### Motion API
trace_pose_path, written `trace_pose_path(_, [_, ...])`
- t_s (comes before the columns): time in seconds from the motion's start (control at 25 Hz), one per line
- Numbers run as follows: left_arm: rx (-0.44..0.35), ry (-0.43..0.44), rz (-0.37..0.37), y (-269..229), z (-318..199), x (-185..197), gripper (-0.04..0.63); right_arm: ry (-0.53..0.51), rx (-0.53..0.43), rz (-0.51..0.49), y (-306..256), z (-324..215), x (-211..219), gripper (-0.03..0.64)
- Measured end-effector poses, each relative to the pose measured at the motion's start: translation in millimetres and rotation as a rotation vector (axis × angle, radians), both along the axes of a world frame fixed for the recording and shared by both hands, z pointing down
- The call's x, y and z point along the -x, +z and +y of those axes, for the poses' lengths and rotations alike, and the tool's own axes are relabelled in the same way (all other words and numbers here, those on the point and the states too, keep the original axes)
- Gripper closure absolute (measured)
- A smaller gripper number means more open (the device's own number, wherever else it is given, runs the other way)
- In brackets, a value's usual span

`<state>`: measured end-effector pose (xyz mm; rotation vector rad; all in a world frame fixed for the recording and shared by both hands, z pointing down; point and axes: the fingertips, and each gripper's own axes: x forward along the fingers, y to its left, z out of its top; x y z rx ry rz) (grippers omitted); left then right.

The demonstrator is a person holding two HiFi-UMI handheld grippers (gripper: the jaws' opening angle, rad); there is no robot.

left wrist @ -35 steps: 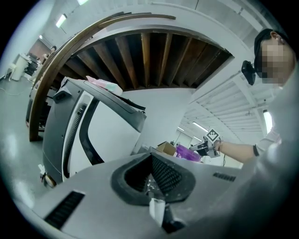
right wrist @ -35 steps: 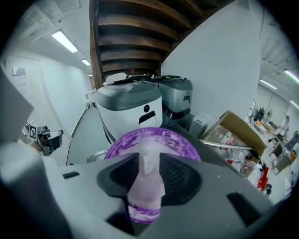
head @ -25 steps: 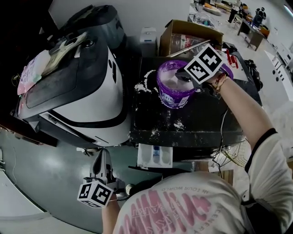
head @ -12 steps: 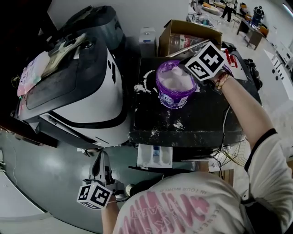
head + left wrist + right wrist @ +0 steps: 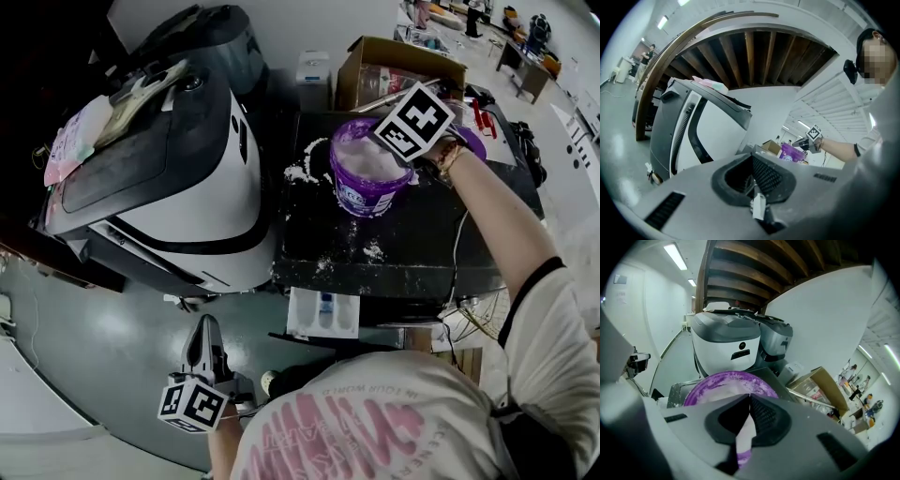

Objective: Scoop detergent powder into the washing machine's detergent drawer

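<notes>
A purple bucket (image 5: pixel 364 183) of white detergent powder stands on a black top (image 5: pixel 422 244); it also shows in the right gripper view (image 5: pixel 723 384) and far off in the left gripper view (image 5: pixel 792 152). My right gripper (image 5: pixel 386 145) hangs over the bucket's right rim, pointing steeply down. Its jaws (image 5: pixel 749 401) have just been closing and now pinch a pale strip with a purple end, which looks like a scoop handle. A pale drawer (image 5: pixel 323 314) with a blue part juts from the unit's front. My left gripper (image 5: pixel 204 326) is low over the floor, jaws (image 5: pixel 752 180) together on nothing.
A large grey and white washing machine (image 5: pixel 178 187) stands left of the black top. Spilled powder (image 5: pixel 302 171) lies beside the bucket and near the front edge. A cardboard box (image 5: pixel 394 66) and red-handled tools (image 5: pixel 478 117) sit behind the bucket. Grey floor (image 5: pixel 112 337) lies below.
My right gripper has shifted from above the bucket's middle toward its right rim. My left gripper has drifted slightly over the floor.
</notes>
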<state>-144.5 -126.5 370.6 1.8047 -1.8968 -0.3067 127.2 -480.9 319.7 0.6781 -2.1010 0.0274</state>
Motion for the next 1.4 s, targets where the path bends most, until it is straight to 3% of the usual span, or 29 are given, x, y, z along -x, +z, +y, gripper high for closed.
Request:
trace_pose_path(0.84, [-0.038, -0.002, -0.006, -4.8, 1.6, -5.5, 0.592, -0.116, 0.124, -0.079, 2.2, 62.6, 25.6, 0.614])
trace_pose_path(1.16, [-0.043, -0.01, -0.002, -2.7, 7.9, -5.7, 0.592, -0.066, 0.269, -0.25, -4.8, 75.0, 22.4, 0.611])
trace_pose_path(1.4, [-0.046, 0.014, -0.001, -3.3, 4.2, -13.6, 0.592, -0.016, 0.295, -0.361, -11.4, 76.9, 12.0, 0.611])
